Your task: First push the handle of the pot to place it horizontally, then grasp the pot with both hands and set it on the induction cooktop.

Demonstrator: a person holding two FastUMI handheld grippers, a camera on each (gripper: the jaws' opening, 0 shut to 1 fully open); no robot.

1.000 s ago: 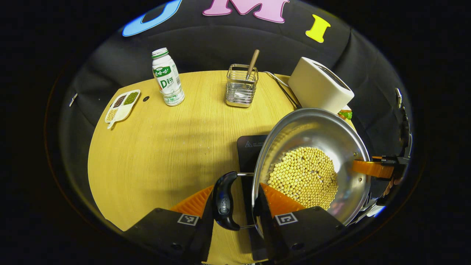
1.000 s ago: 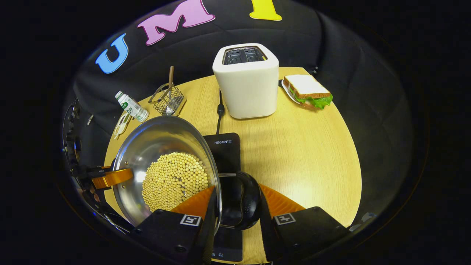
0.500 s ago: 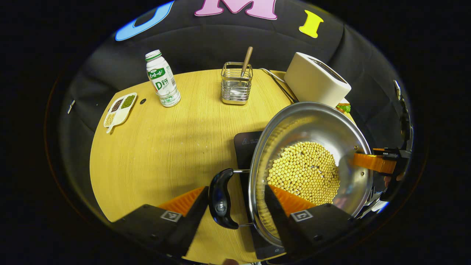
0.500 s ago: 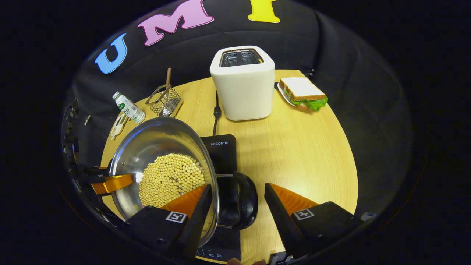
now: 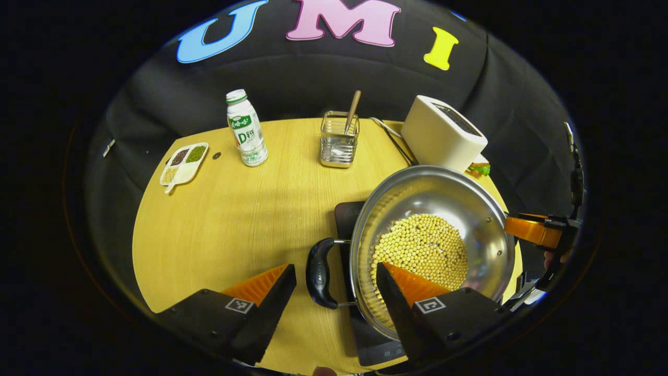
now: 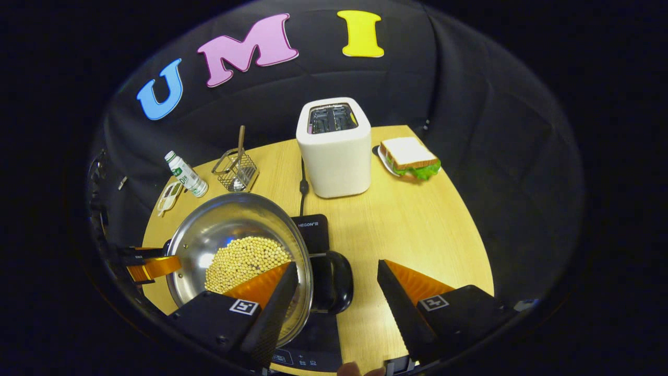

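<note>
Steel pot (image 5: 469, 209) on cooktop (image 6: 315, 232) marked HEGON; both claws released.

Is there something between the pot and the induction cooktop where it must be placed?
Nothing visible. The pot of beans already sits on the induction cooktop, covering most of it. Both grippers have open jaws, each straddling a side handle without touching.
</note>
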